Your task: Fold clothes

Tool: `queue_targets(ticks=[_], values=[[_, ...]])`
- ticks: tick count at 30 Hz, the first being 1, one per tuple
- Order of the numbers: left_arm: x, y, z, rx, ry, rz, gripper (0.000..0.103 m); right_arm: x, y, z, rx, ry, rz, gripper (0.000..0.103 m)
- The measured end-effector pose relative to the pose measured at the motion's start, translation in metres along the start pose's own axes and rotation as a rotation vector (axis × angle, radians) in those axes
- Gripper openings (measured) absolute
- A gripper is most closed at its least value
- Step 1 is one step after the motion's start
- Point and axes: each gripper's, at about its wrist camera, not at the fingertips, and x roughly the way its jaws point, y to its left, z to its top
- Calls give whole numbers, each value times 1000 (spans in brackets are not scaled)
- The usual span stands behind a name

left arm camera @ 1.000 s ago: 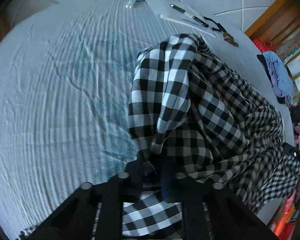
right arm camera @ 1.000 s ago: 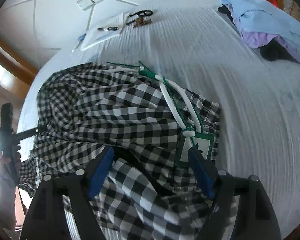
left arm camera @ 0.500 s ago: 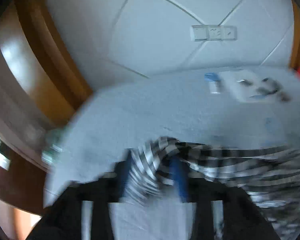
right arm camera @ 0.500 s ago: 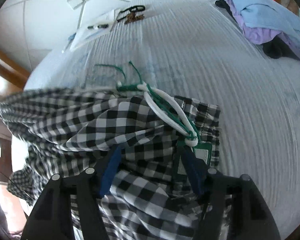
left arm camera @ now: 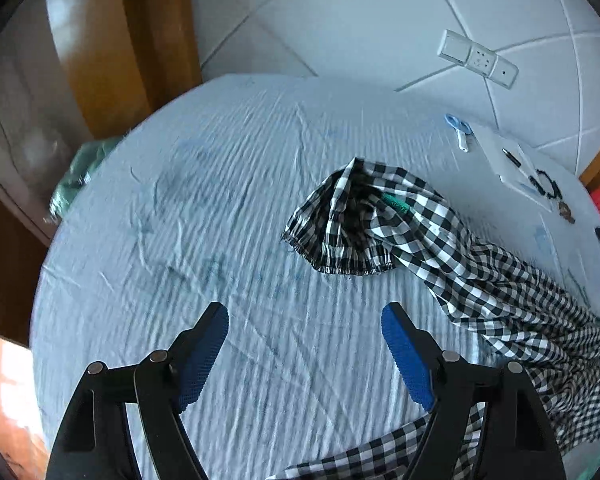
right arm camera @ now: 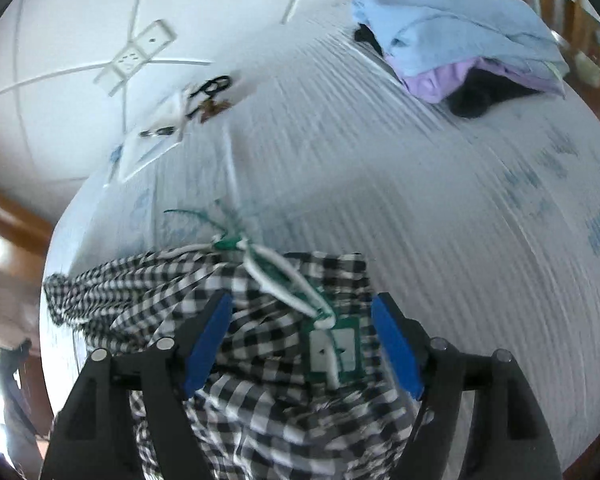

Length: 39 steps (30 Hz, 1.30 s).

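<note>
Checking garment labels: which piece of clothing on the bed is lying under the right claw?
The black-and-white checked garment, between the right claw fingers; the blue-and-purple pile lies far off.

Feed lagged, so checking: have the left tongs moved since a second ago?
Yes. The left tongs have let go of the checked garment and now hang open over bare sheet, facing the wall socket.

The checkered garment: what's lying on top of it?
On the checkered garment lie a white and green cord and a green tag. Whatever lies beneath the fabric is covered.
</note>
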Motion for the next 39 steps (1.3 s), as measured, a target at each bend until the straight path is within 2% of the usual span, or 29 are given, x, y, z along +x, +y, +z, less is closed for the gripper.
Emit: queue_targets(ticks=[2,5,10,14,21,25,27,28,29,30,31,32,35,39], values=[[9,4,2,-12,6,-18,80,8,-2,4,27,18,-8,86],[28,1,13,-10,8,-37,81,21,-4,3,44,46,-48,93],[58,-8,37,-6,-7,-24,82,37,-6,-3,58,84,-59,94],[93,-15,51,14,28,21,82,41,-9,-4,59,90,-70,95],[128,-26,46,24,37,47,83,50,-7,0,34,77,-87,100],[133,-27,47,-3,51,61,85,56,6,1,-36,81,-150,102],[134,-28,48,-1,59,68,85,57,16,0,-98,73,-200,85],[134,-28,48,-2,70,67,84,57,21,-1,-125,69,-213,69],[133,-28,49,-4,82,62,81,56,25,-2,-143,69,-217,57],[130,-29,49,-9,89,53,75,56,28,-3,-160,68,-220,50],[126,-30,47,-9,86,41,54,55,32,-4,-179,65,-225,40],[122,-30,45,-9,83,28,23,53,36,-5,-197,61,-230,34],[99,-27,43,-20,34,15,15,40,47,-5,-249,24,-239,27],[41,-1,47,-71,-99,37,13,-15,63,5,-294,-142,-221,25]])
